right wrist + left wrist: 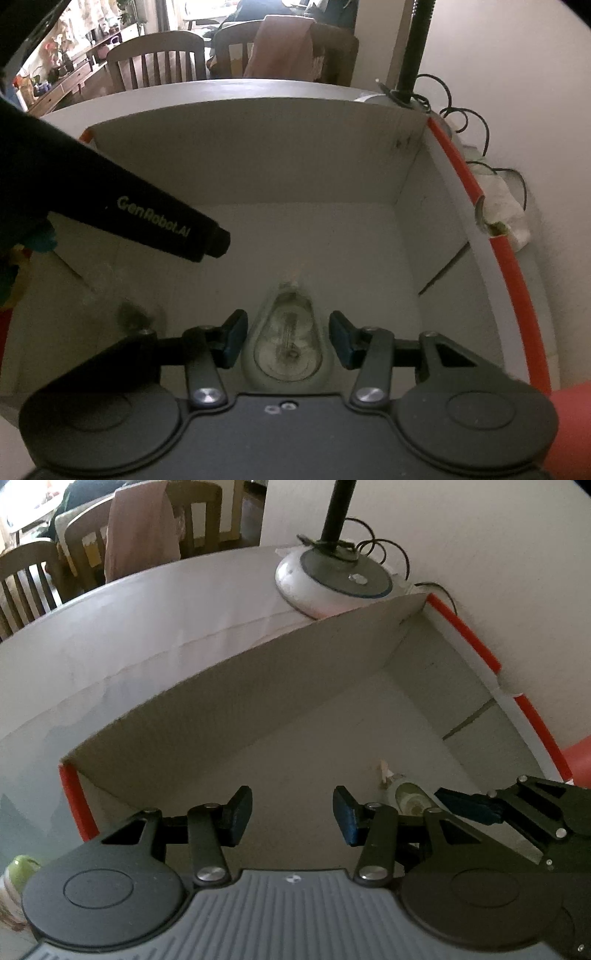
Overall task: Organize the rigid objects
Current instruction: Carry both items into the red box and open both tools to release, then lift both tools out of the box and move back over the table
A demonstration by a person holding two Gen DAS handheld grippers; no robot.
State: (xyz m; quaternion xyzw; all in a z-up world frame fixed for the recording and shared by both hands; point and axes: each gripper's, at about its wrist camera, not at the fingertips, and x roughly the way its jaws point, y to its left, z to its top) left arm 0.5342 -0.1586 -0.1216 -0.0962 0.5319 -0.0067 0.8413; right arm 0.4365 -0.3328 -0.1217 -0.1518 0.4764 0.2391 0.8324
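Observation:
A white cardboard box with red-edged rims (461,627) (498,251) stands on the table. A clear glass jar (286,347) lies on the box floor, its round end toward the right wrist camera. My right gripper (288,341) is open with one finger on each side of the jar; I cannot tell whether they touch it. In the left wrist view the jar (410,803) shows partly behind the fingers. My left gripper (291,818) is open and empty inside the box, left of the right gripper (458,805).
A white round lamp base (332,583) with a black pole and cables stands behind the box by the wall. Wooden chairs (159,59) stand beyond the table. A green-lidded object (20,871) lies outside the box at left. Crumpled white paper (506,218) sits right of the box.

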